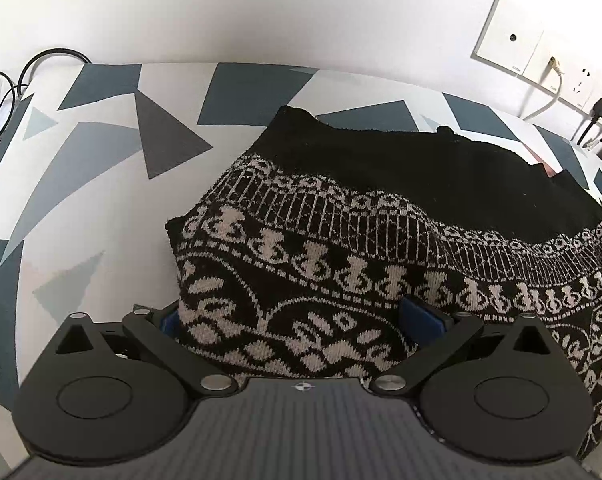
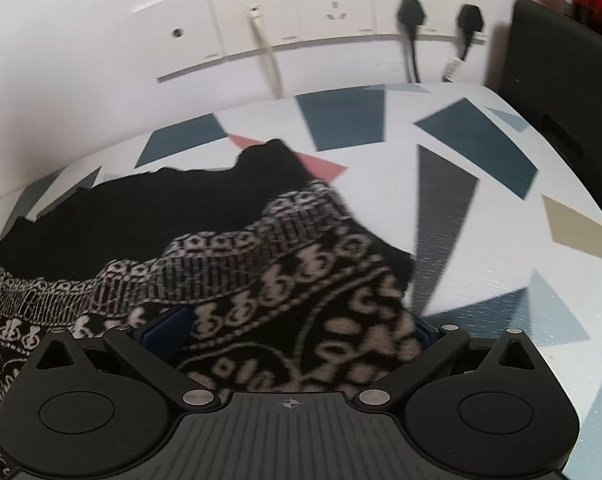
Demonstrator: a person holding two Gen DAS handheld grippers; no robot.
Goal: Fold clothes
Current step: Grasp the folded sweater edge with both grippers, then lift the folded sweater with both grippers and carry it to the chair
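Knitwear, a black-and-cream patterned sweater, is draped on the geometric-print surface below the wall sockets. Near corners are pinched by left tongs and right tongs. Soft, heavy, stretchy handling is judged likely; edges suit gripping.

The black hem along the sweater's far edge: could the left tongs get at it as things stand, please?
Probably not at once: the left tongs have their fingers spread either side of the patterned near fold of the sweater, while the black hem lies beyond it, uncovered.
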